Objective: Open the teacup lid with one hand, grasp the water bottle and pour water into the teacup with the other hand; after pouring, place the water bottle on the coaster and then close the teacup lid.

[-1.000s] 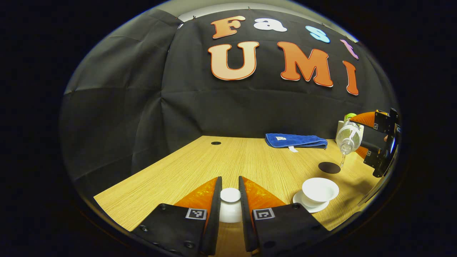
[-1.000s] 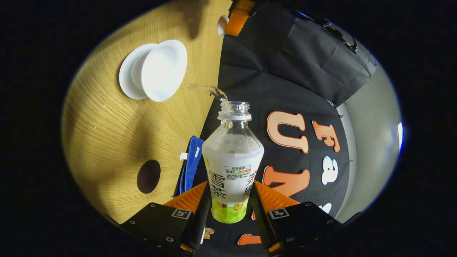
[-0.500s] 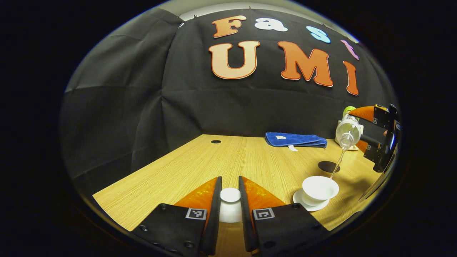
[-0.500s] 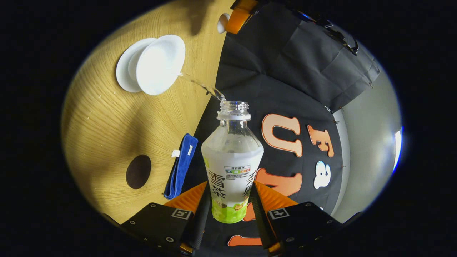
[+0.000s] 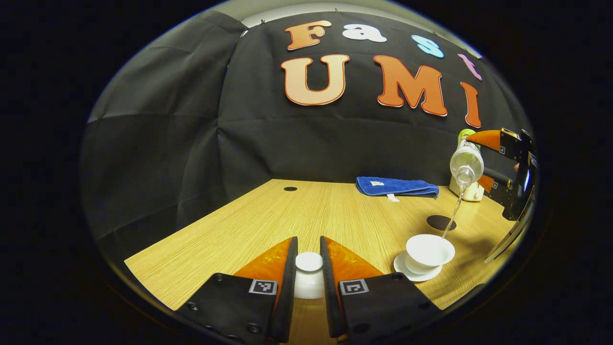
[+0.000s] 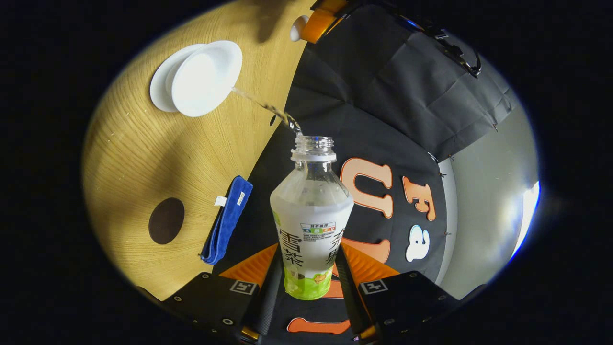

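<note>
Nearest, the teacup lid (image 5: 309,273) is clamped between the left gripper (image 5: 309,268) fingers above the table (image 5: 268,220); farther right, the open teacup (image 5: 429,250) receives water from the tilted water bottle (image 6: 311,225), pinched by the right gripper (image 6: 310,275), with the coaster (image 5: 441,222) just beyond the cup

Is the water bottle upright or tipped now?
Tipped. The water bottle, held in the right gripper, points its mouth down, and a stream runs into the teacup.
</note>
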Demonstrator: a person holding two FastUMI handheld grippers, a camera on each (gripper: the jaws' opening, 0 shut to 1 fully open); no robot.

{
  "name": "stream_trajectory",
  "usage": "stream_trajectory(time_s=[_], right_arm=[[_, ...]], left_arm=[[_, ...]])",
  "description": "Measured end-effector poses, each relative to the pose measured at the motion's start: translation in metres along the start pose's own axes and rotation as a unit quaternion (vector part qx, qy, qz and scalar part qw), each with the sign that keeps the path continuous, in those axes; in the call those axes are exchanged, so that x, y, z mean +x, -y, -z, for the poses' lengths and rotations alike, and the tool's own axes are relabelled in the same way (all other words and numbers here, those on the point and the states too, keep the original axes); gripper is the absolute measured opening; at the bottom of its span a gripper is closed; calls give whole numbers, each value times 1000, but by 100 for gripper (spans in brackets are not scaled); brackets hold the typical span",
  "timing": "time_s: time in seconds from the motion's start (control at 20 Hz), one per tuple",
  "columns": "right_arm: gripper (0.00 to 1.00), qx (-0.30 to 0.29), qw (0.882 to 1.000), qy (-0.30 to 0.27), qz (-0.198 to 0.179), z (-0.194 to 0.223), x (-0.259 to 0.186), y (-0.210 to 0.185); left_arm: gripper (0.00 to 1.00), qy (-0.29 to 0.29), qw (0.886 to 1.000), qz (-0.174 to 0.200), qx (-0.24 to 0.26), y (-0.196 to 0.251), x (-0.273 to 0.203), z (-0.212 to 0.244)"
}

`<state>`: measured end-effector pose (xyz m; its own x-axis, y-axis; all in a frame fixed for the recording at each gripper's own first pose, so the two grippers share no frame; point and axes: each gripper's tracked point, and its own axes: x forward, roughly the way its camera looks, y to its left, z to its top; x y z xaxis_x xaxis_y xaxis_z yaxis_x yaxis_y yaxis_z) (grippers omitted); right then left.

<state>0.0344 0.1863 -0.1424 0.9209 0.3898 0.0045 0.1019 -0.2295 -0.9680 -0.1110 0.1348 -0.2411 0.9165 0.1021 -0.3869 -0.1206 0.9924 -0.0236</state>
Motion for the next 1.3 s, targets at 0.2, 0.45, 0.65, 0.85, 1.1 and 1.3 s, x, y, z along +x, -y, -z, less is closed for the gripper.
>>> stream_trajectory(time_s=[0.2,0.45,0.65,0.85,1.1,1.3], right_arm=[[64,-23,1000,3,11,0,1,5],[63,-41,999,6,28,-1,0,11],[63,-62,997,14,46,-1,0,17],[63,-71,996,27,45,-4,0,17],[63,-92,993,41,64,-8,1,21],[63,-113,989,56,79,-14,1,26]], left_arm=[[33,2,1000,-5,-2,-4,-4,-1],[33,2,1000,-4,-3,-6,-3,0],[33,4,1000,-5,-3,-7,-5,-2],[33,1,1000,-5,-3,-7,-5,0],[33,0,1000,-7,-2,-9,-6,0],[33,2,1000,-6,0,-7,-6,-2]])
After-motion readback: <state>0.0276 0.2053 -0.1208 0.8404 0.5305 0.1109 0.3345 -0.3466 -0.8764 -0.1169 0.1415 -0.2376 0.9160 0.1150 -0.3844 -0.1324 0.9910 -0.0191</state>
